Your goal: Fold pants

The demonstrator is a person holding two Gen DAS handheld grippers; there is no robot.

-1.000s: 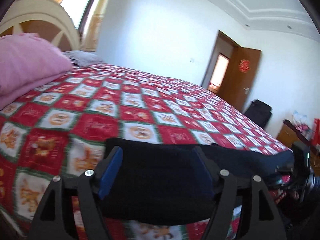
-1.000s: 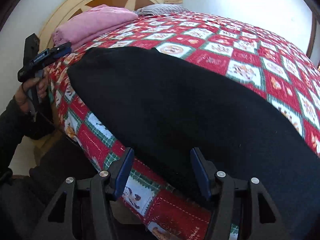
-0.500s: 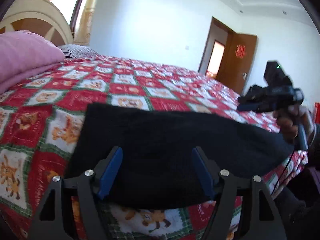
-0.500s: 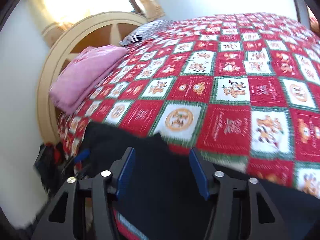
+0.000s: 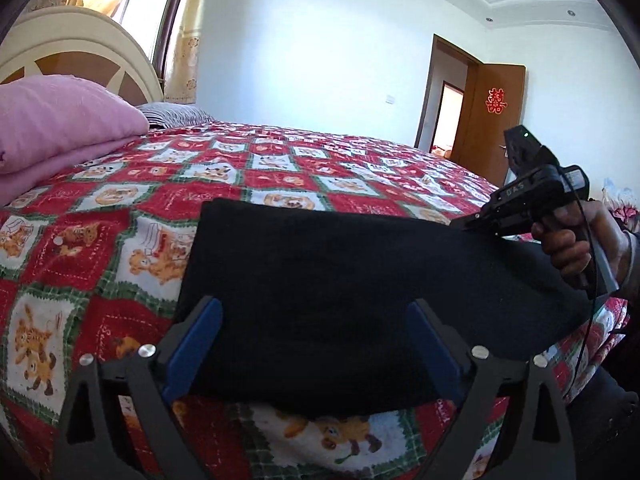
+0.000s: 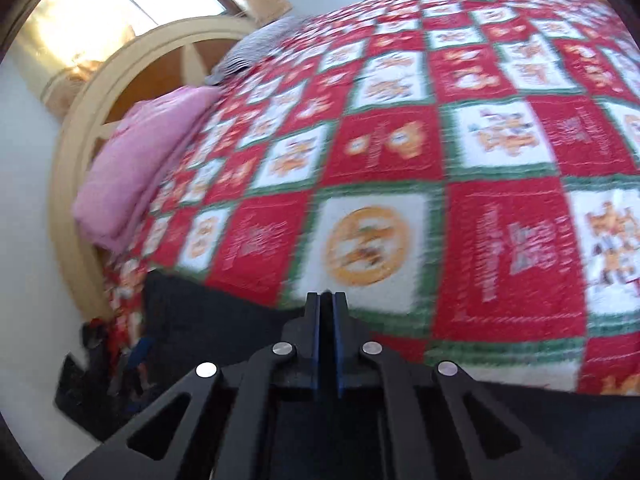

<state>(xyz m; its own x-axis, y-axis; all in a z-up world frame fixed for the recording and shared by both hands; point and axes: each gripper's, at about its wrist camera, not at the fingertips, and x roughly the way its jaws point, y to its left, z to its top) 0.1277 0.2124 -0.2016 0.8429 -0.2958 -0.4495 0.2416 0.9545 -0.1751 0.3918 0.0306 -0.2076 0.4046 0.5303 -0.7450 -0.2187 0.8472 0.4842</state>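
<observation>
A: How should the person handle this step well?

B: The black pants [image 5: 352, 280] lie flat on the red patchwork bedspread [image 5: 120, 220], near the bed's front edge, apparently already doubled into a broad band. The right gripper [image 6: 328, 300] has its jaws pressed together at the far edge of the cloth, seemingly pinching that edge, though the picture is blurred there. The sensible course is to carry the held end in a low arc across the band, keeping the cloth taut enough that the fold line stays straight.

A: And the other tool?

B: The left gripper [image 5: 316, 344] stands with its jaws wide apart, holding nothing. Its blue pads [image 5: 192, 344] straddle the near portion of the pants (whether the pads actually touch the fabric cannot be told). It would do well to pin or grip the near edge, so the band does not slide towards the mattress edge while the right side lifts.

A: Where does the garment sit relative to each?

B: In the left wrist view the pants fill the space between and ahead of the open fingers, stretching to the right, where the right gripper [image 5: 476, 222] meets the cloth's far right end. In the right wrist view the dark fabric [image 6: 208, 312] lies below and to the left of the closed tips, with bare bedspread ahead.

A: Any risk?

B: A thin pinch might slip, and the pink folded blanket [image 5: 60, 128] sits well apart, so it is no obstacle.
</observation>
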